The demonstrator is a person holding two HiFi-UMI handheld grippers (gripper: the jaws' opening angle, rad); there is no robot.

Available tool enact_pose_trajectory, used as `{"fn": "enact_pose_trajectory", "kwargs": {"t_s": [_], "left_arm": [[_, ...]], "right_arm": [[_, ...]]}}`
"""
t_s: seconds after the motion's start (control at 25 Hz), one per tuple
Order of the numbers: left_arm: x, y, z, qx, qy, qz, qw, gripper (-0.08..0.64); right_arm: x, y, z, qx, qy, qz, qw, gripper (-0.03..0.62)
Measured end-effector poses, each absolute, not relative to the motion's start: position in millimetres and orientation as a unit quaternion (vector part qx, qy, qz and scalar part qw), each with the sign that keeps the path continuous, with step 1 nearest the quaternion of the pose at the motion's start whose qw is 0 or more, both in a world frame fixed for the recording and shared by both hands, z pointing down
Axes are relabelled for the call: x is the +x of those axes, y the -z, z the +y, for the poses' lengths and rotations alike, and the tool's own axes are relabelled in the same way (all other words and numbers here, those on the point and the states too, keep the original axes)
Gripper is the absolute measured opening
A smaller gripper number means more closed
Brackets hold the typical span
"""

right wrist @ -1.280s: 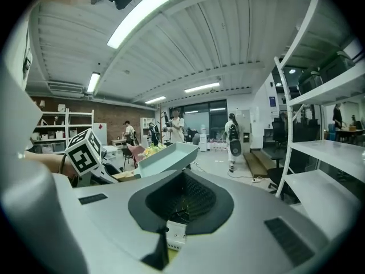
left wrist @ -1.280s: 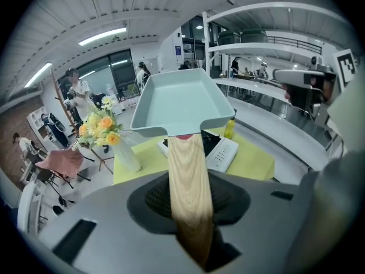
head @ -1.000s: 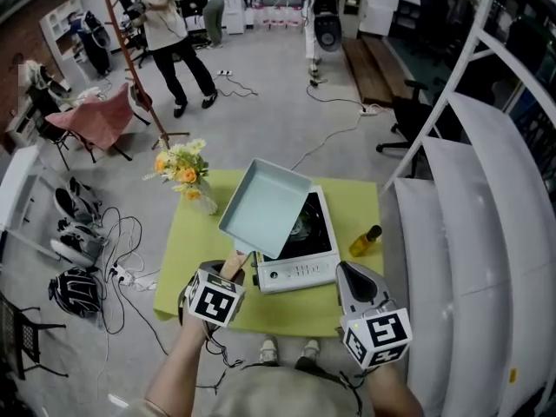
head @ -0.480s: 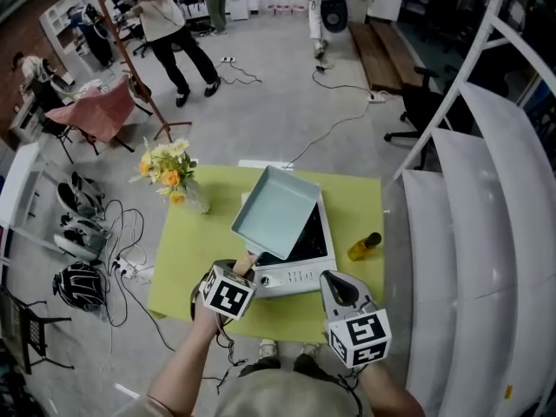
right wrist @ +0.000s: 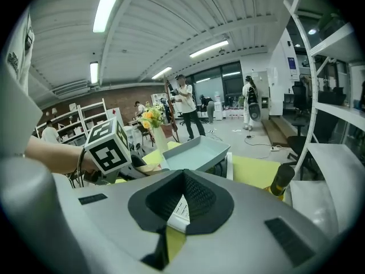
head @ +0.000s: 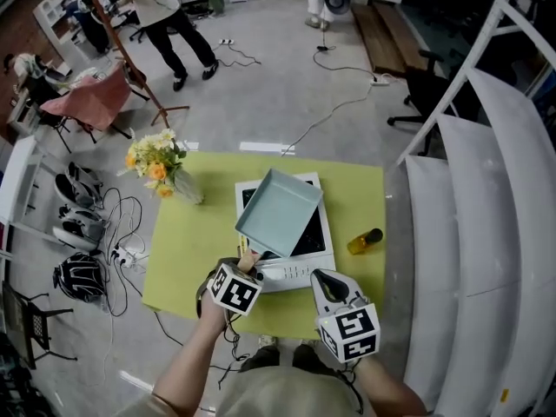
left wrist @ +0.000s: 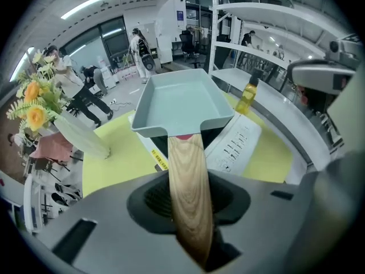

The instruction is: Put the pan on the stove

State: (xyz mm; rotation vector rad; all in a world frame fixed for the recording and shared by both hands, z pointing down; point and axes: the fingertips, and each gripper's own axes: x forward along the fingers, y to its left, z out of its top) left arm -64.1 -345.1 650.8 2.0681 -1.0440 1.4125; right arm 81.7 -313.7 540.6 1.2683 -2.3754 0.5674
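The pan (head: pixel 278 210) is a light blue square one with a wooden handle (left wrist: pixel 188 193). My left gripper (head: pixel 246 266) is shut on that handle and holds the pan over the white portable stove (head: pixel 300 272) on the yellow-green table. In the left gripper view the pan (left wrist: pixel 181 101) sits level over the stove's dark burner; whether it touches is not clear. My right gripper (head: pixel 321 280) hovers near the table's front edge, right of the stove's control panel, shut with nothing in it. In the right gripper view the pan (right wrist: pixel 197 153) lies ahead.
A bottle of yellow oil (head: pixel 365 241) lies right of the stove. A vase of orange and yellow flowers (head: pixel 155 163) stands at the table's back left. White curved shelving (head: pixel 469 233) runs along the right. Cables and shoes lie on the floor at left; a person (head: pixel 161 16) stands far behind.
The left gripper has carried the pan to the right and down, from over the stove's left edge to over its burner. The right gripper has stayed by the front edge.
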Motion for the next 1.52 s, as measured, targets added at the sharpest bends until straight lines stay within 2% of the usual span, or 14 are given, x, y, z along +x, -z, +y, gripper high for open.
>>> {"fn": "enact_pose_trajectory", "kwargs": {"t_s": [0.76, 0.88, 1.04, 1.32, 1.52], "left_arm": [[-63, -673, -343, 0.731, -0.533, -0.371, 0.209, 0.128], [-63, -676, -339, 0.731, -0.538, -0.364, 0.208, 0.234], [-66, -669, -336, 0.741, -0.519, -0.371, 0.211, 0.293], [-70, -626, -337, 0.767, -0.480, -0.383, 0.189, 0.344], [-73, -576, -335, 0.784, -0.452, -0.402, 0.138, 0.340]], "right_arm": [[71, -567, -308, 0.449, -0.241, -0.836, 0.202, 0.006], [68, -566, -306, 0.448, -0.242, -0.836, 0.203, 0.006], [68, -561, -305, 0.452, -0.235, -0.836, 0.204, 0.006], [64, -537, -305, 0.465, -0.220, -0.836, 0.190, 0.006], [60, -513, -301, 0.470, -0.199, -0.841, 0.177, 0.006]]}}
